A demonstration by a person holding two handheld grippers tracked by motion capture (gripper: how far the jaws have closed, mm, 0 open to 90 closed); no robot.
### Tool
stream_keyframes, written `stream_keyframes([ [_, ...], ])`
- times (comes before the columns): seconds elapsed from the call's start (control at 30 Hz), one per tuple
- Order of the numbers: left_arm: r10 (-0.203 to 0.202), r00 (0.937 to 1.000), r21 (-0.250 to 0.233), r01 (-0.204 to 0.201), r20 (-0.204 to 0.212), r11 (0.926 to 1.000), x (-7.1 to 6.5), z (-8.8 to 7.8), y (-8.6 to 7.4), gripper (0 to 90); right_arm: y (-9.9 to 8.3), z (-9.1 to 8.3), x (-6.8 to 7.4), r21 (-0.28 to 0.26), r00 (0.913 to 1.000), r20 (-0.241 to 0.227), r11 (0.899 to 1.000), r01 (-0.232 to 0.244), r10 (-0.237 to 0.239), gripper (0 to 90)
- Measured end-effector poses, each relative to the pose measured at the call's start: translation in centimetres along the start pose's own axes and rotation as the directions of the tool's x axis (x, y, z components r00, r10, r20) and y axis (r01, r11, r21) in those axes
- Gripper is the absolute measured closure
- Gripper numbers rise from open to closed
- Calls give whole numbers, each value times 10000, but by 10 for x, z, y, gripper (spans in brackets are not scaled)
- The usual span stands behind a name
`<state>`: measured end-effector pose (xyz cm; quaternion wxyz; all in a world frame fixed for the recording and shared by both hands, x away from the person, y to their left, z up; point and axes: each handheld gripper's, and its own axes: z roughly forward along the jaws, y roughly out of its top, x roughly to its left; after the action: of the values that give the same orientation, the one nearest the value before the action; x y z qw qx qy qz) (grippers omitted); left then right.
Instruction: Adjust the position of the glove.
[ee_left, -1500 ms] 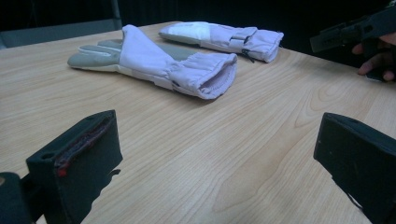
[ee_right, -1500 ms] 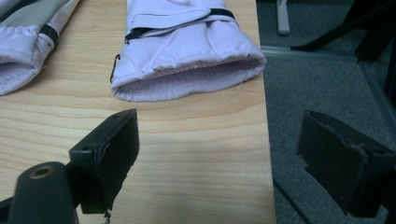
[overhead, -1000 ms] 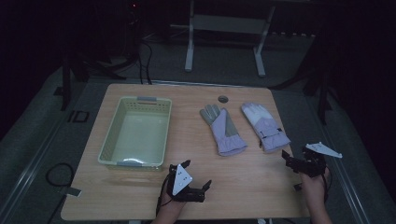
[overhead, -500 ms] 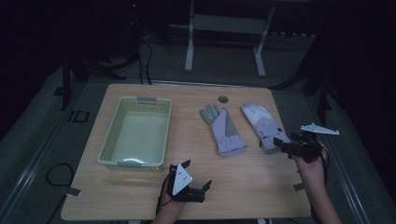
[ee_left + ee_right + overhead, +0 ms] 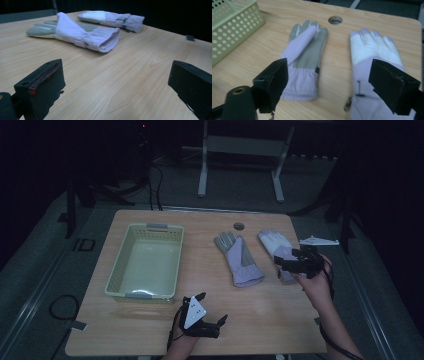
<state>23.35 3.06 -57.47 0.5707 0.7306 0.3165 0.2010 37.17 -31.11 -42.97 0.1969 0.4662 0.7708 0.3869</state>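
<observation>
The right tool (image 5: 292, 261), jaws wide but just narrowing slightly, has moved from the desk's right edge over the right-hand glove (image 5: 274, 245), likely to grasp it.

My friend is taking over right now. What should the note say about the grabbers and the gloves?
Left gripper: open, holding nothing, low over the table's near edge.
Right gripper: jaws wide, just closing a little, nothing held, above the cuff end of the right glove.
Left glove: flat on the table mid-way, palm side up, fingers pointing away.
Basket: on the table's left side, nothing inside it.
Done: neither glove picked up.
Left: probably grab the right glove first, then the other; the basket may be where they go.
</observation>
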Motion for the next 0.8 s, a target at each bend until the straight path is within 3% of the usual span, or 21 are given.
stream_keyframes([
  [0.2,182,9998,31,-182,-41,9998,-2,0,0,9,14,20,13,-218,9994,-336,9997,77,-84,223],
  [0.33,232,9997,17,-232,-54,9997,-3,0,0,10,22,36,24,10,9985,-484,9997,241,-240,222],
  [0.63,283,9996,-5,-283,-68,9996,-3,0,0,10,35,67,41,157,9972,-508,9983,565,-556,266],
  [0.8,290,9996,11,-290,-59,9996,-3,0,0,10,39,86,45,252,9974,-510,9984,515,-502,285],
])
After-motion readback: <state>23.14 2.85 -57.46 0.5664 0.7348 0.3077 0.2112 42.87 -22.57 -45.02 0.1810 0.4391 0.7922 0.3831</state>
